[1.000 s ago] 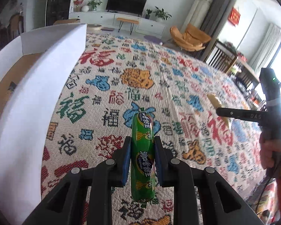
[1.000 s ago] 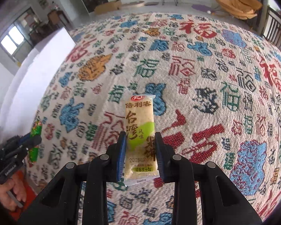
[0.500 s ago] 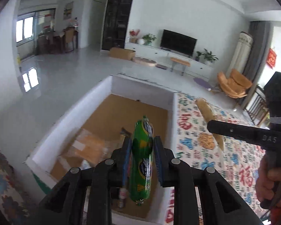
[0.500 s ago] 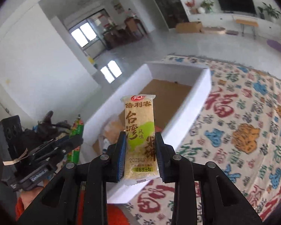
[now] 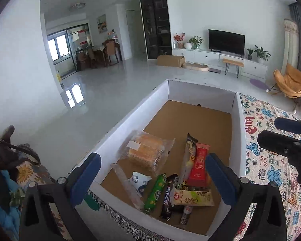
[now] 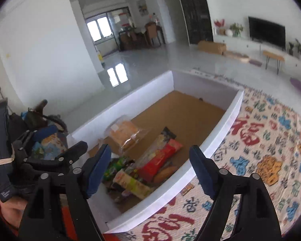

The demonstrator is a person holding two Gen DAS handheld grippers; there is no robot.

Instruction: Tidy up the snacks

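Two tongs: we hold both over the white box (image 5: 237, 132), near its front end.
Left tongs (image 5: 150, 172): spread wide, nothing between the blue pads (image 5: 86, 178).
Right tongs (image 6: 150, 166): also spread wide and empty; in the left wrist view we see only their dark tips at the right edge.
Box: white walls, brown cardboard floor; it sits on the patterned cloth (image 5: 271, 160) covering the table, its long right wall against the printed characters.
Green sausage (image 5: 155, 192): lying on the box floor near the front wall, just left of the Snickers bar (image 5: 167, 199).
Rice cracker packet (image 5: 192, 198): lying crosswise on top of the Snickers bar and the other front snacks, label up.
Red packet (image 5: 198, 167): just behind the rice cracker packet, beside a long tan wrapper (image 5: 187, 156).
Bagged bread (image 5: 148, 152): clear bag toward the left wall, behind the rest.
Other snacks: a clear stick packet (image 5: 126, 184) and a small white pouch (image 5: 139, 180) lie left of the sausage.
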